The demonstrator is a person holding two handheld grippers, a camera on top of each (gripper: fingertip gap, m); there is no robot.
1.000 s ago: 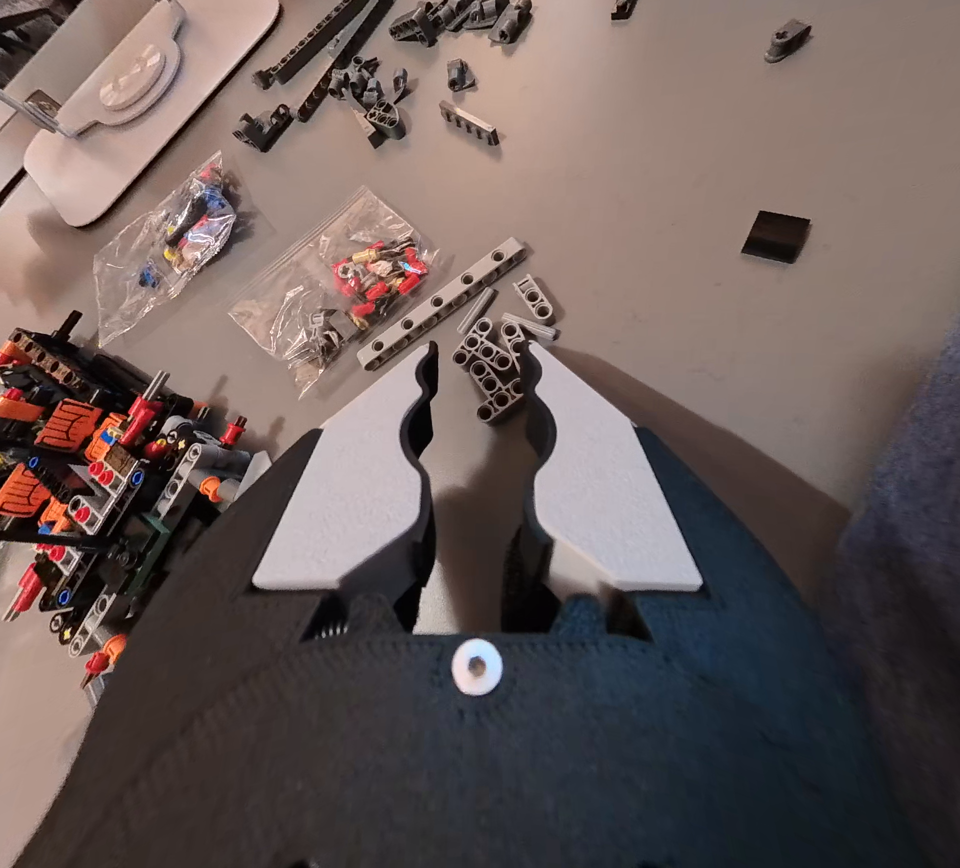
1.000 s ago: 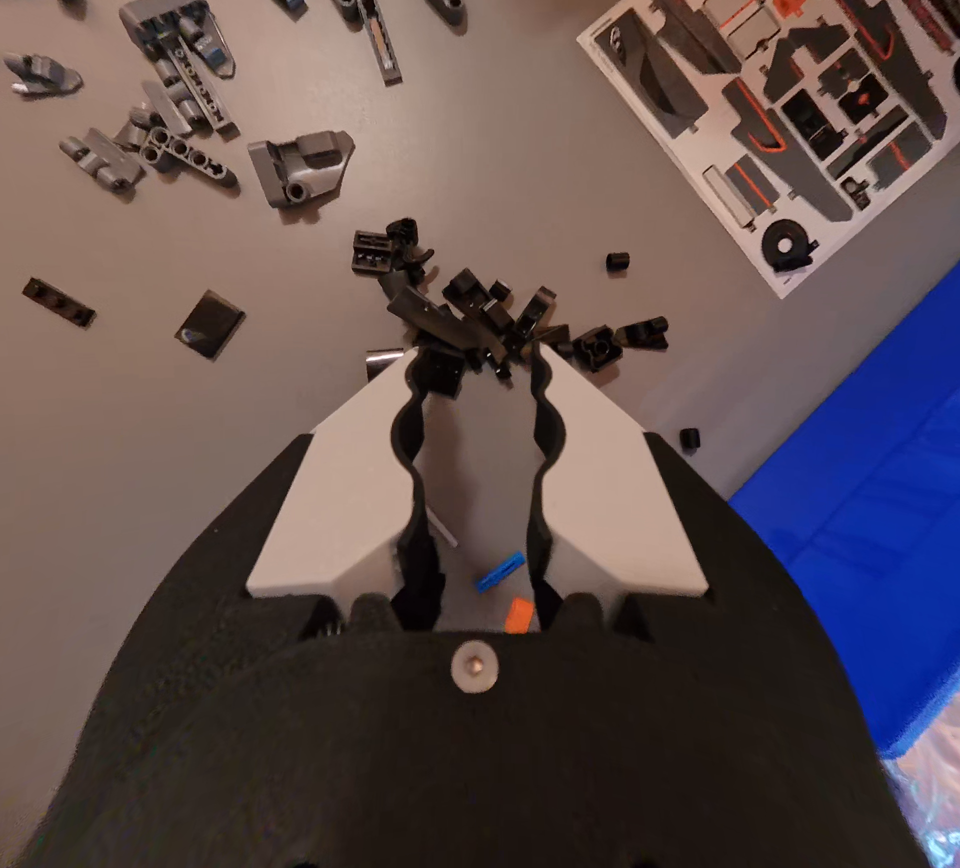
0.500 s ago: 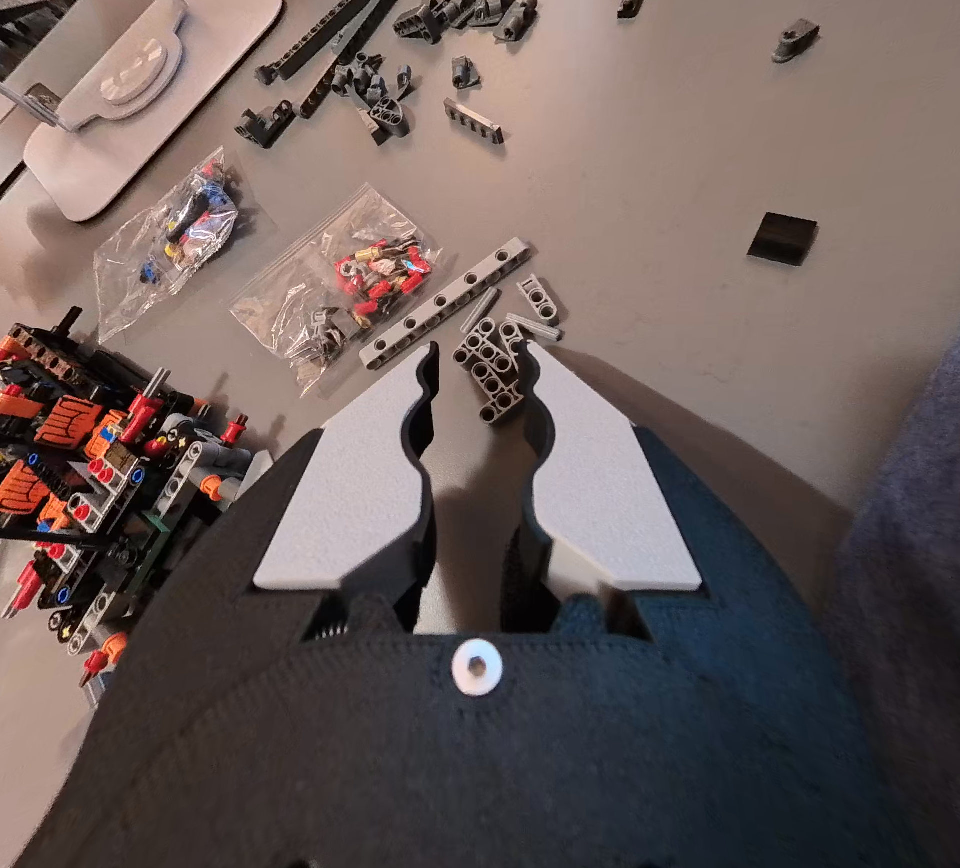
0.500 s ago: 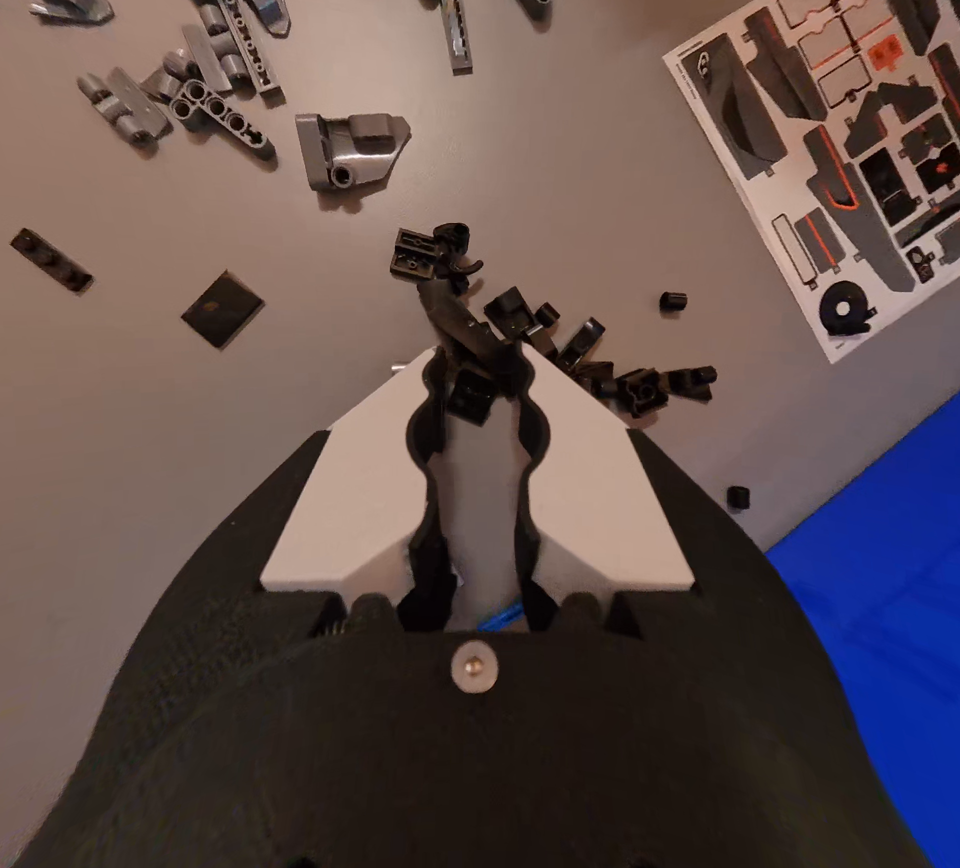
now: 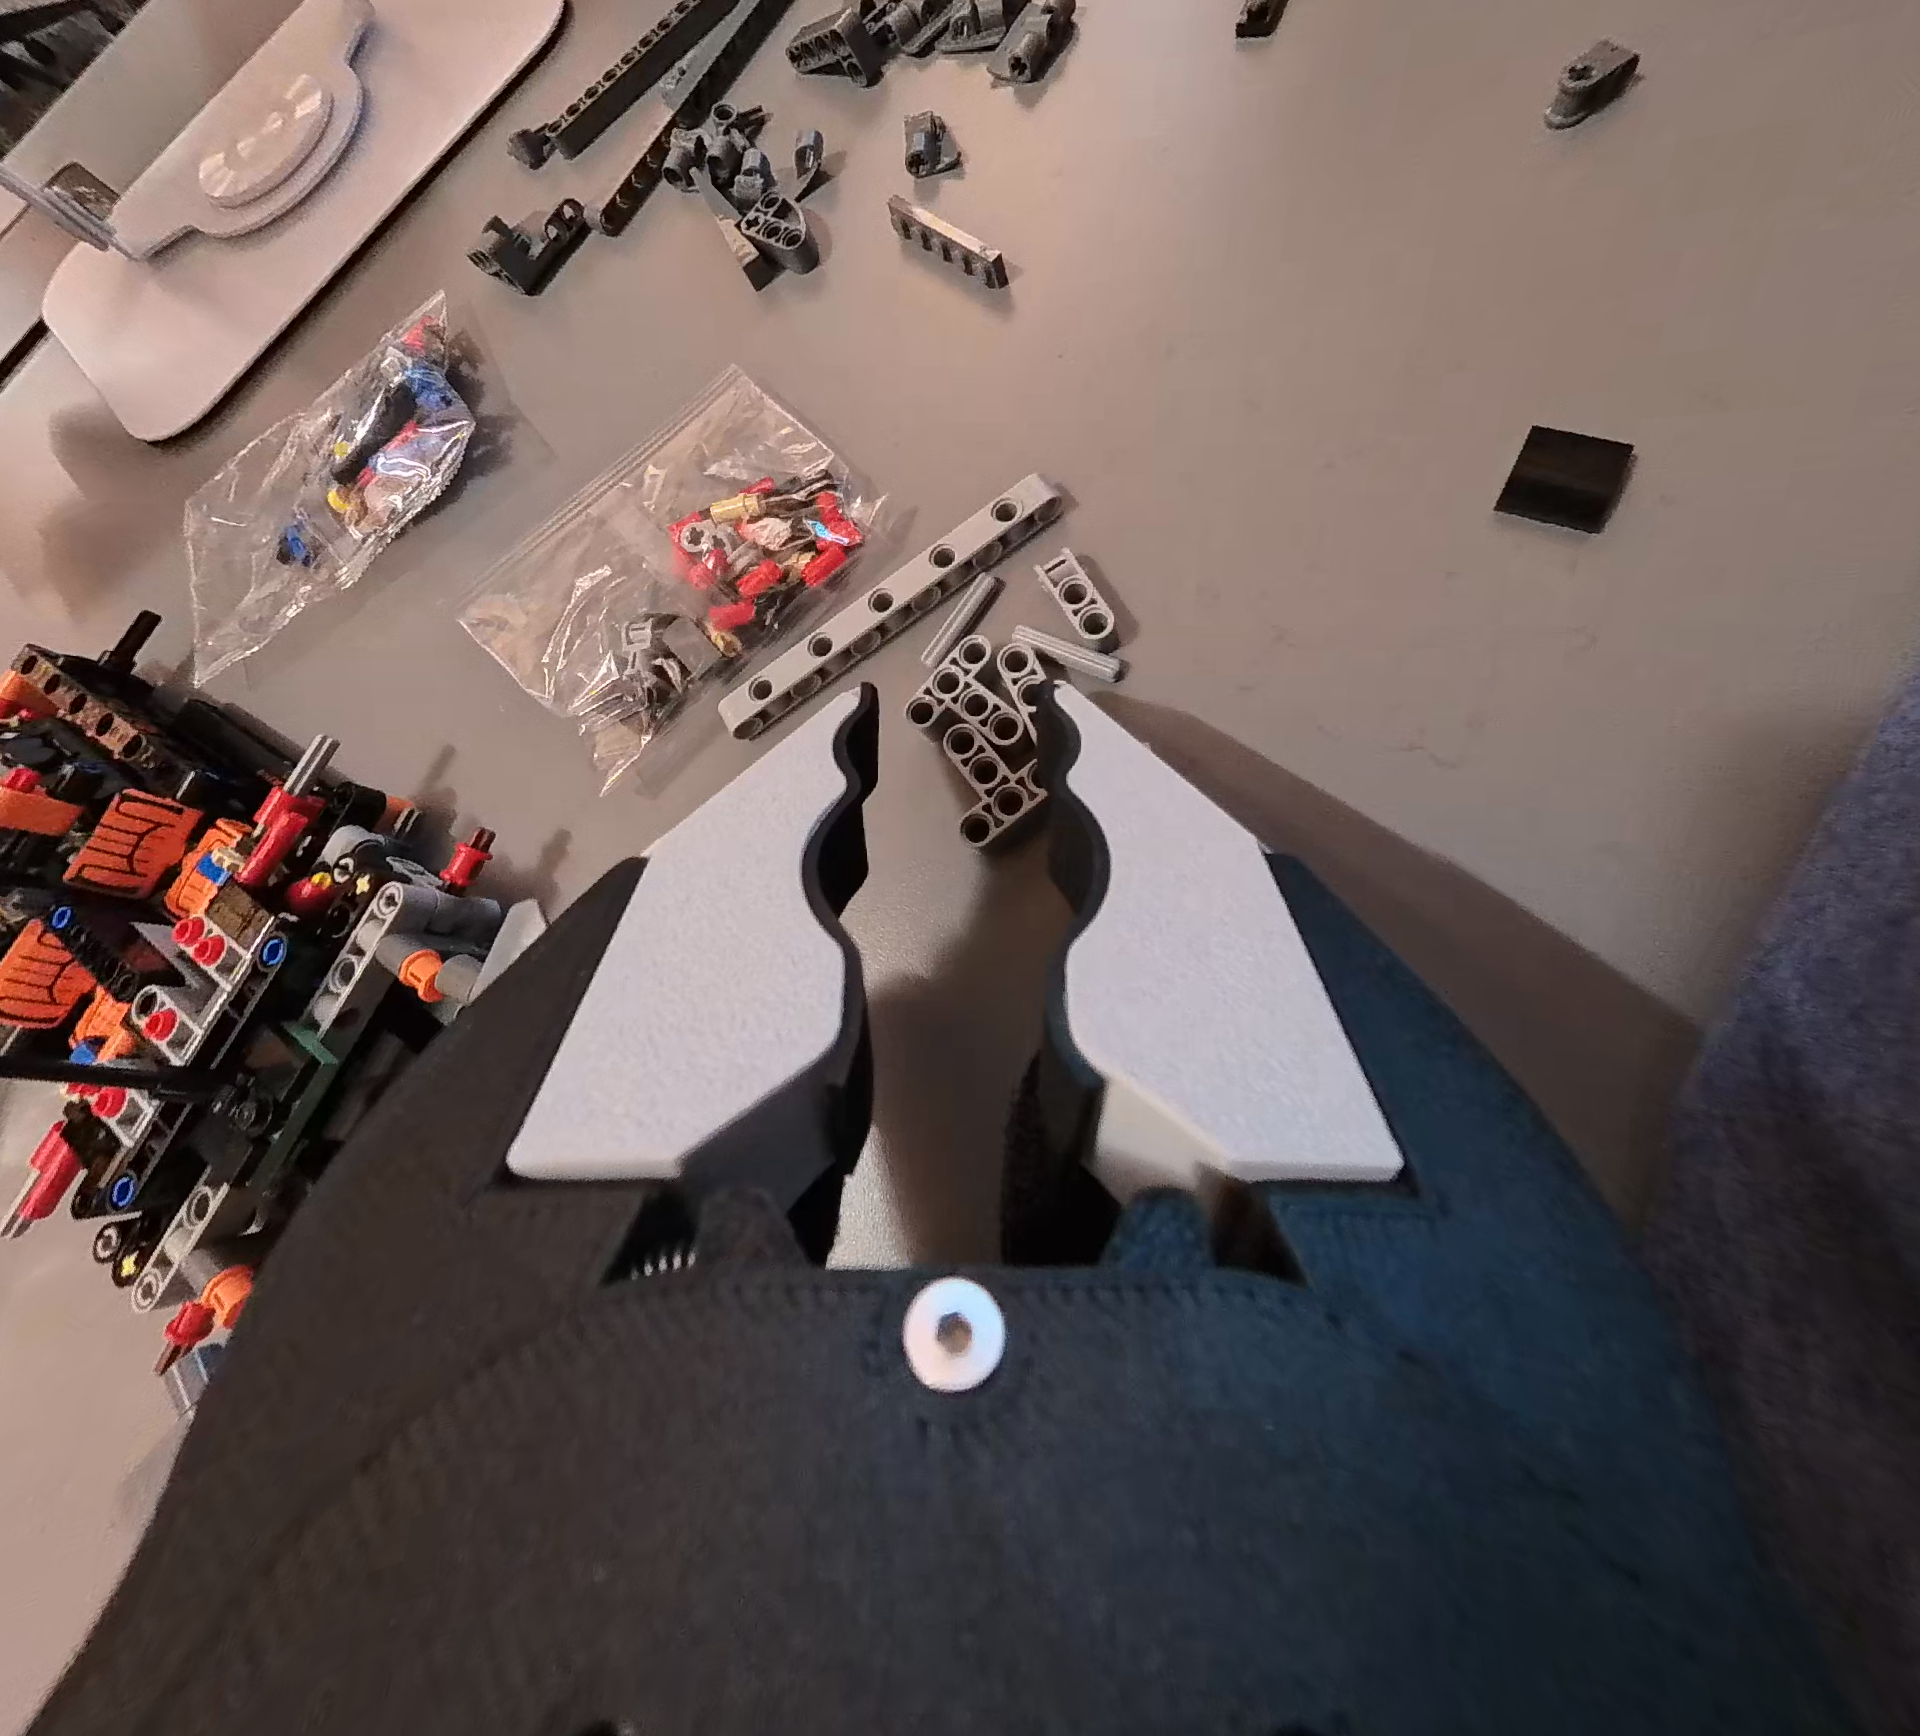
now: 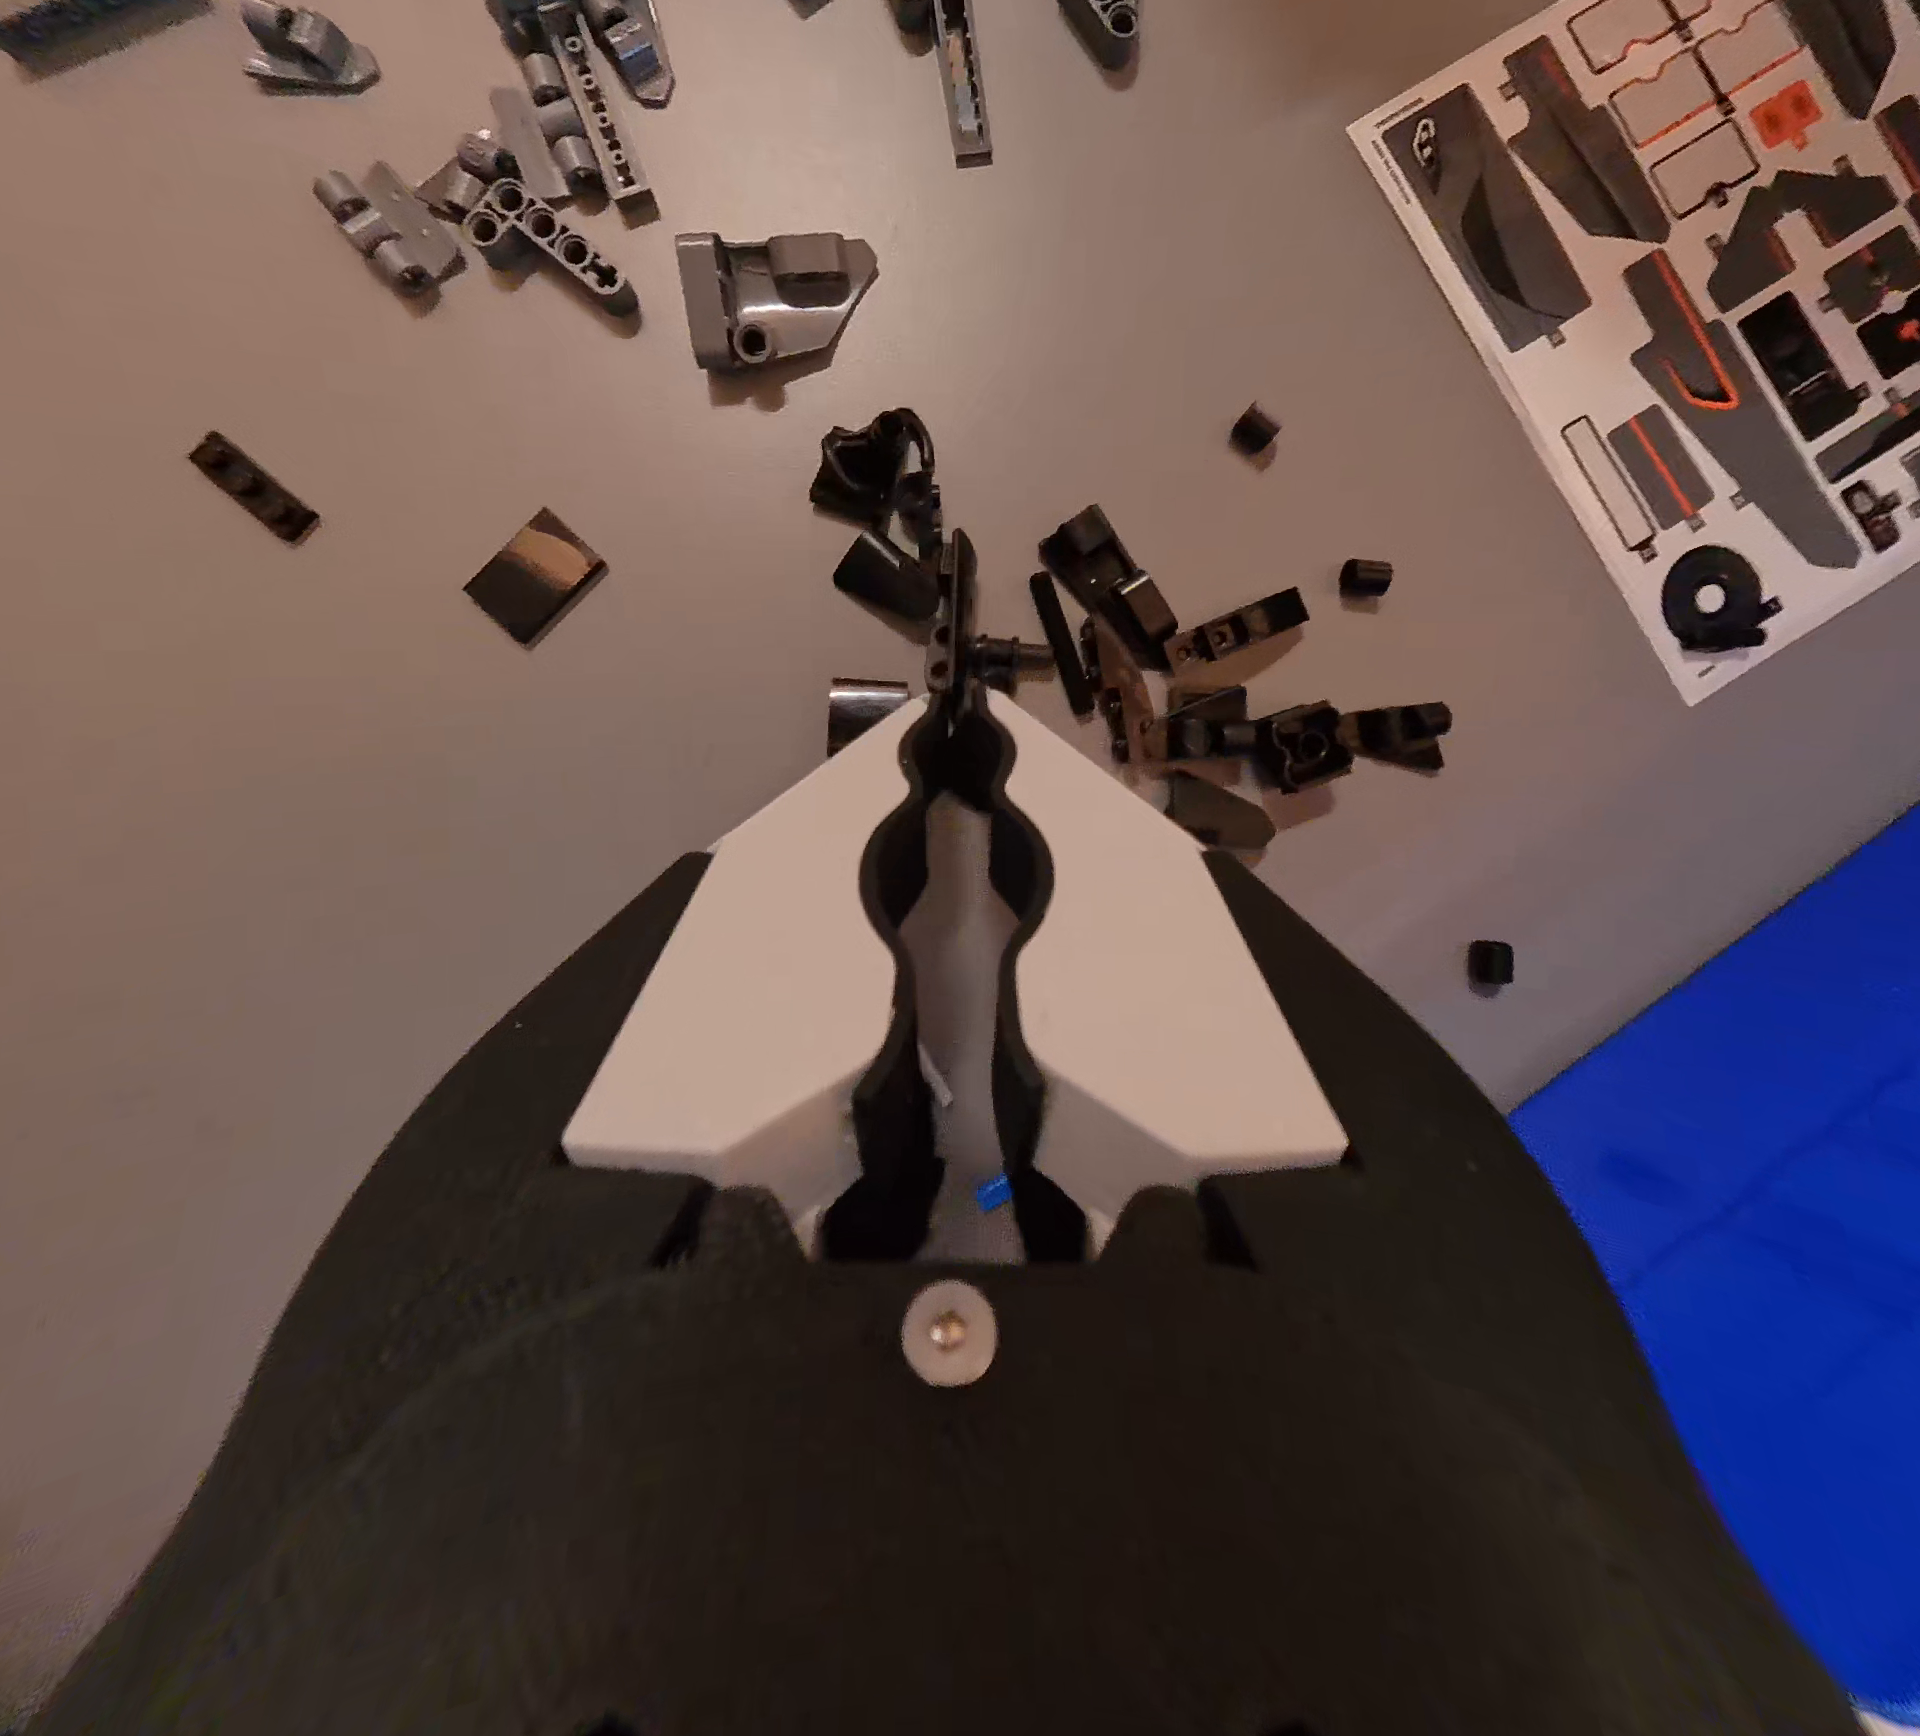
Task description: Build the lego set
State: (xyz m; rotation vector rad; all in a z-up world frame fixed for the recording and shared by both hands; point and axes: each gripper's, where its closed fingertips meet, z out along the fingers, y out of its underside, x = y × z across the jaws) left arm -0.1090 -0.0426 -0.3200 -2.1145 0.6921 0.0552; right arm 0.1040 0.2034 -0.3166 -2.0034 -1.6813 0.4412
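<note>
In the right wrist view my right gripper (image 6: 958, 704) is shut on a thin black lego piece with holes (image 6: 954, 611), held edge-on above a pile of small black parts (image 6: 1195, 668). In the left wrist view my left gripper (image 5: 956, 699) is open and empty, above a cluster of light grey beams (image 5: 982, 741) next to a long light grey beam (image 5: 899, 600). The partly built orange, black and red model (image 5: 156, 938) sits at the left.
Two clear bags of small parts (image 5: 717, 574) (image 5: 353, 460) lie on the grey table. Dark grey parts (image 5: 790, 86) are scattered at the back, near a white stand base (image 5: 301, 159). A sticker sheet (image 6: 1704, 273) and a blue surface (image 6: 1766, 1219) are to the right. A black tile (image 6: 535, 574) lies left.
My right gripper has closed on the thin black piece and lifted it out of the pile. The left gripper has stayed open and hardly moved.
</note>
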